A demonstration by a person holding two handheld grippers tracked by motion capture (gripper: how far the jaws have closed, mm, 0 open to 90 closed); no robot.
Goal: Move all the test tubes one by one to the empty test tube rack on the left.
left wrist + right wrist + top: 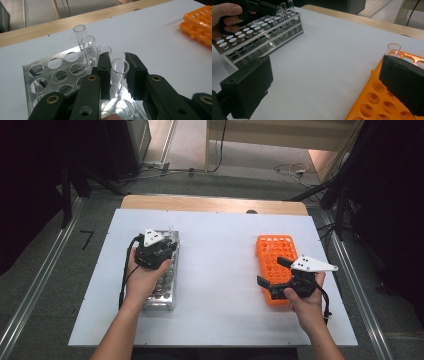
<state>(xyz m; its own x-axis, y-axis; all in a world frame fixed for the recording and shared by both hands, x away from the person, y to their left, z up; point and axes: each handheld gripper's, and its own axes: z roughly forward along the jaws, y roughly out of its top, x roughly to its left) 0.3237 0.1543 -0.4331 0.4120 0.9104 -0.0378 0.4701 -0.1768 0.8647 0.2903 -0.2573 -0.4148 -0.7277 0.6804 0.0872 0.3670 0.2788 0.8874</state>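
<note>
One glass tube (pixel 119 68) stands between the jaws of the left gripper (pixel 118 75), which pinch it near its rim while it sits in the metal rack (pixel 37 75) by the desk's left edge. Lifted at a tilt, I judge, it could bind in its hole, knock the three neighbouring tubes (pixel 88 47) or slip. Right gripper (pixel 324 85) hangs spread wide over the orange rack (pixel 384 102), holding nothing.

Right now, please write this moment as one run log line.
left hand-held gripper: shut on glass tube in metal rack | right hand-held gripper: open over orange rack
</note>
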